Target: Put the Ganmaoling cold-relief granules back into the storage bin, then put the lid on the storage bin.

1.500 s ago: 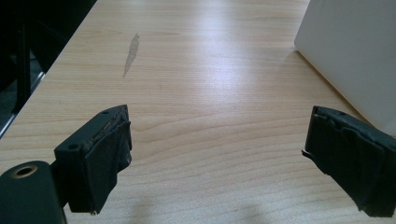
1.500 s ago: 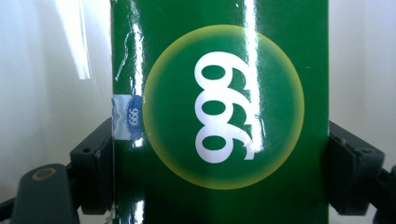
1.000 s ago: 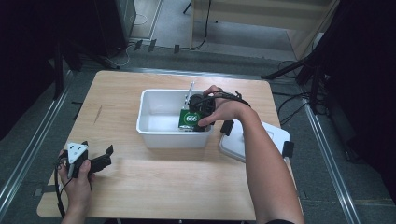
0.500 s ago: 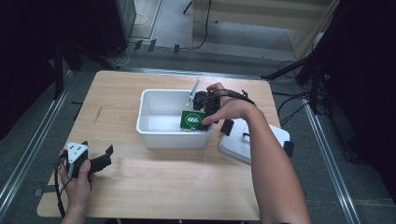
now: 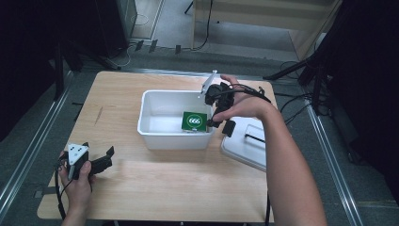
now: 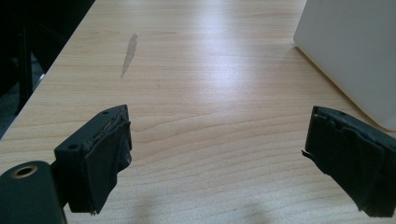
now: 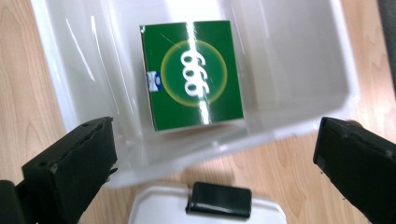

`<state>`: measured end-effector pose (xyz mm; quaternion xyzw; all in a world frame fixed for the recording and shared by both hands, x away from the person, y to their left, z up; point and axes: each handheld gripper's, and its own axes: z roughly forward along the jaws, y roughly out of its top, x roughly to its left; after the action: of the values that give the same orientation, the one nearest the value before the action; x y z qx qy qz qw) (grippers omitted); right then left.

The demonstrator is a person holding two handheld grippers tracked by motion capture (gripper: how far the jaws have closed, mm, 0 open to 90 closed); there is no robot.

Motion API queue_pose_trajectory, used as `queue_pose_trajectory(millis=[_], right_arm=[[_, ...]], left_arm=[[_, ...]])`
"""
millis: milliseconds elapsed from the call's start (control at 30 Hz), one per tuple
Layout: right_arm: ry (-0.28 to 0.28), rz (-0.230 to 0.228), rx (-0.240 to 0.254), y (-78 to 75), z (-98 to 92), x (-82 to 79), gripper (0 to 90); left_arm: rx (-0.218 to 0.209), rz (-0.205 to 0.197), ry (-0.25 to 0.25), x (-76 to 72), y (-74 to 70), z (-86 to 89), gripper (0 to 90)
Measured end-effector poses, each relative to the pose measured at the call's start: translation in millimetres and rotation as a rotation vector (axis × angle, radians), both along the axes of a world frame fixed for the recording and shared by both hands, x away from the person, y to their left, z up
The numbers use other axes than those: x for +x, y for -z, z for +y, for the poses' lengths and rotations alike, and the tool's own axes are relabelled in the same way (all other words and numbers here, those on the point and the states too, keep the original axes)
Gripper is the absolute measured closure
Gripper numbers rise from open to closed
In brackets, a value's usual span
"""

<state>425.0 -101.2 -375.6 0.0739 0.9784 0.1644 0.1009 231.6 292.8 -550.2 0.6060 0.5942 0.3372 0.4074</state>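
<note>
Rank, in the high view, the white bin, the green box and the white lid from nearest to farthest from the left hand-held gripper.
From the left hand-held gripper:
1. White bin, mid-table, its near left corner closest.
2. Green box, inside the bin at its right end.
3. White lid, flat on the table right of the bin.

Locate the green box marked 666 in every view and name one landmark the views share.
High view: the green box lies in the white bin's right part, beside the right gripper.
Left gripper view: not in it; the bin's outer wall stands upper right.
Right gripper view: top centre, on the bin floor.
Shared landmark: the white bin.
</note>
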Motion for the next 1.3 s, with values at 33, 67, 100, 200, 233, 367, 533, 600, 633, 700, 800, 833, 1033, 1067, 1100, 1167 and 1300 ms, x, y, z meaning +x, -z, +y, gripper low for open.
queue_pose_trajectory(millis=[33, 67, 100, 200, 233, 367, 533, 600, 633, 700, 800, 833, 1033, 1067, 1100, 1167, 1300], right_arm=[[0.002, -0.003, 0.001, -1.3, -2.6, -0.5, 0.0], [0.01, -0.001, 0.004, -2.9, -5.9, -1.7, 0.0], [0.01, -0.006, 0.003, -4.5, -9.4, -2.7, 0.0], [0.021, -0.017, 0.002, -9.3, -20.3, -6.6, 0.0], [0.026, -0.019, 0.004, -10.9, -24.0, -7.9, 0.0], [0.046, -0.025, 0.008, -14.8, -40.3, -13.7, 0.0], [0.082, -0.032, 0.005, -12.0, -63.4, -18.4, 0.0], [0.097, -0.031, 0.007, -9.1, -72.6, -19.8, 0.0], [0.104, -0.03, 0.007, -7.8, -76.1, -20.4, 0.0], [0.123, -0.029, 0.004, -4.0, -85.3, -22.4, 0.0], [0.144, -0.026, -0.003, 1.4, -95.1, -25.1, 0.0], [0.145, -0.028, -0.006, 3.7, -98.4, -26.1, 0.0], [0.167, -0.045, -0.048, 19.5, -115.3, -33.3, 0.0], [0.169, -0.045, -0.057, 22.6, -118.2, -34.3, 0.0], [0.18, -0.043, -0.064, 25.4, -121.3, -36.0, 0.9], [0.193, -0.048, -0.066, 30.6, -127.6, -37.7, 3.8], [0.202, -0.065, -0.063, 38.6, -139.5, -41.5, 14.2]], left_arm=[[0.0, 0.0, 0.0, 0.0, 0.0, 0.0, 8.1], [0.001, 0.001, 0.001, 0.0, 0.0, 0.1, 8.1], [0.0, 0.001, 0.002, 0.0, -0.1, 0.1, 8.1], [-0.003, -0.001, 0.0, 0.2, 0.1, 0.1, 8.1], [-0.003, 0.0, 0.0, 0.2, 0.1, 0.1, 8.1], [0.0, 0.002, 0.001, 0.3, 0.0, 0.0, 8.0], [0.003, 0.003, 0.002, 0.2, 0.0, -0.3, 8.1], [0.003, 0.003, 0.003, 0.0, -0.1, -0.2, 8.0], [0.004, 0.003, 0.003, 0.0, 0.0, -0.3, 8.1], [0.006, 0.003, 0.003, 0.1, 0.0, -0.5, 8.1], [0.006, 0.007, 0.003, 0.3, -0.1, -0.4, 8.1], [0.006, 0.008, 0.002, 0.5, -0.1, -0.4, 8.1], [0.009, 0.005, 0.002, -0.1, 0.0, -0.9, 8.1], [0.011, 0.006, 0.003, -0.2, -0.1, -1.1, 8.1], [0.013, 0.006, 0.004, -0.1, -0.1, -1.3, 8.1], [0.015, 0.006, 0.004, 0.1, 0.0, -1.7, 8.1], [0.019, 0.012, 0.001, 0.6, 0.0, -2.1, 8.1]])
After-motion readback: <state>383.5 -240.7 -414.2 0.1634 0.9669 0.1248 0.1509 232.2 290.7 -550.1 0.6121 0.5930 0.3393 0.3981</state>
